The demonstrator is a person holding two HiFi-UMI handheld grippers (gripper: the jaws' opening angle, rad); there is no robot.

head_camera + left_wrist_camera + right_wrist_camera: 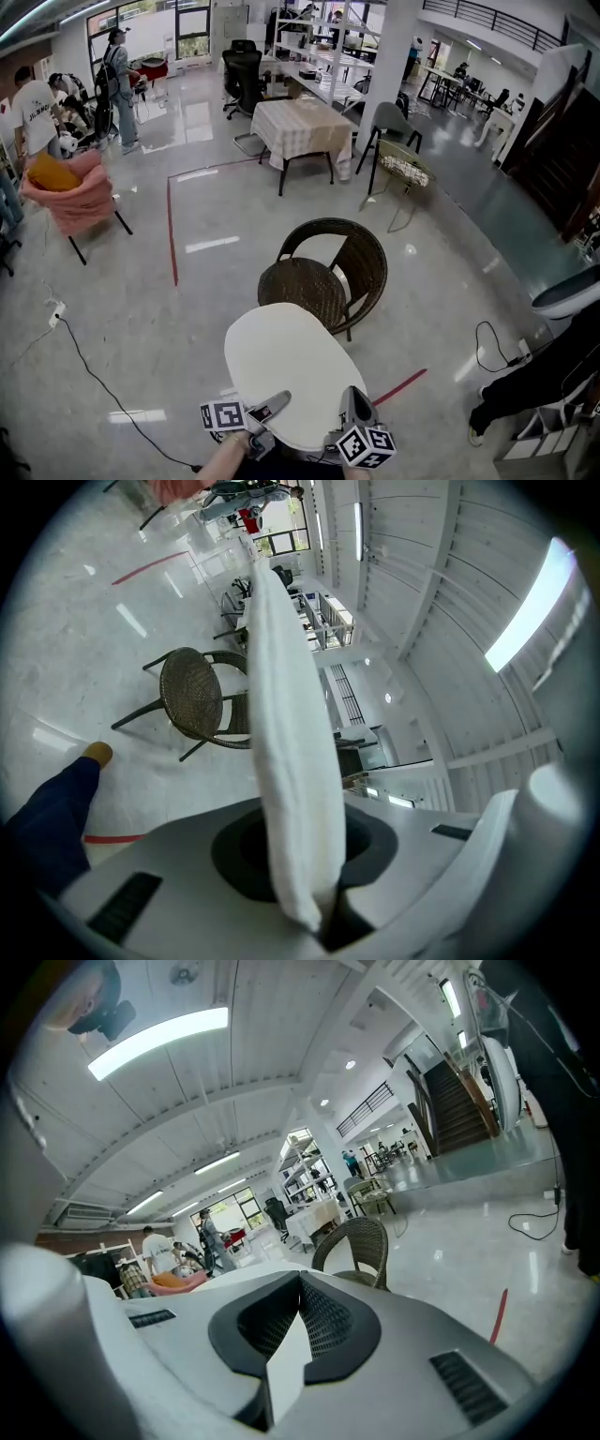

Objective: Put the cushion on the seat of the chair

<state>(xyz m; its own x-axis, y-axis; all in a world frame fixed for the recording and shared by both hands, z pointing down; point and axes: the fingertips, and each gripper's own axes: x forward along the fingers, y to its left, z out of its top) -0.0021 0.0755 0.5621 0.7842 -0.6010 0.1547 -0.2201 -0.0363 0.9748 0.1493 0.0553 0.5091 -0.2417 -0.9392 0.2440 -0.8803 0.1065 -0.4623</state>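
Observation:
A round white cushion (289, 367) hangs flat in front of me, low in the head view. My left gripper (272, 405) is shut on its near left rim, and my right gripper (354, 403) is shut on its near right rim. Just beyond the cushion stands the brown wicker chair (323, 272), its round seat (300, 289) bare. In the left gripper view the cushion (286, 733) stands edge-on between the jaws, with the chair (192, 697) behind. In the right gripper view a corner of the cushion (284, 1368) is pinched in the jaws, with the chair (358, 1246) ahead.
A red tape line (172, 230) runs across the glossy floor left of the chair. Behind stand a cloth-covered table (302, 127), a wire chair (403, 169) and a pink chair (77, 202). A person's dark leg (525, 389) is at the right, a cable (94, 375) at the left.

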